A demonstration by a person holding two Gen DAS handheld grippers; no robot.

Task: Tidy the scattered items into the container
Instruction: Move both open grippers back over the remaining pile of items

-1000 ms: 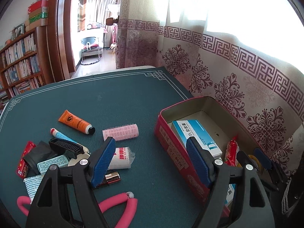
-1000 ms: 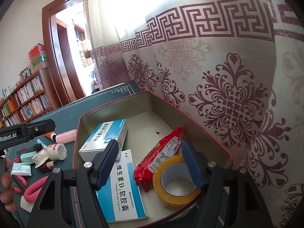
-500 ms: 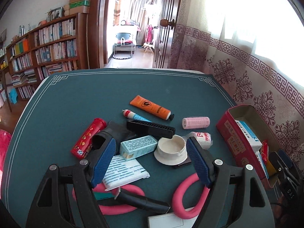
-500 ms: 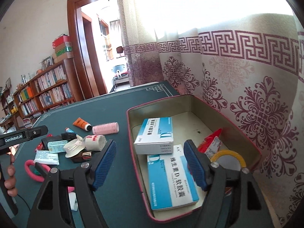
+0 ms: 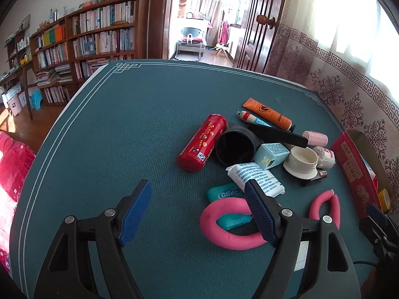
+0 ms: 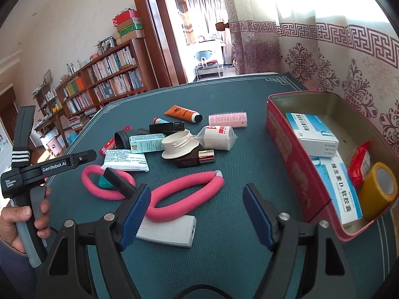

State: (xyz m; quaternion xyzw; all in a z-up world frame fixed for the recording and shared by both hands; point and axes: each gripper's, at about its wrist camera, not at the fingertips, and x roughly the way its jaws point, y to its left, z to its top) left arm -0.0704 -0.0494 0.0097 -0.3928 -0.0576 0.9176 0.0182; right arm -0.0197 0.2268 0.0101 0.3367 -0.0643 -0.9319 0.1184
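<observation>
A red tin sits at the table's right, holding two blue-and-white boxes, a red packet and a yellow tape roll. Scattered items lie left of it: a pink foam curler, white device, white lid, orange tube, red canister, pink hair roller. My left gripper is open and empty, low over the cloth beside the curler. My right gripper is open and empty, just left of the tin.
The green cloth table ends at a patterned curtain behind the tin. A black cup, white tissue pack, teal floss box and black comb crowd the pile. Bookshelves and a doorway stand beyond.
Both grippers have swung left and pulled back from the tin. The left now faces the pile's left side and the right looks over the curler and pile instead of the tin's inside.
</observation>
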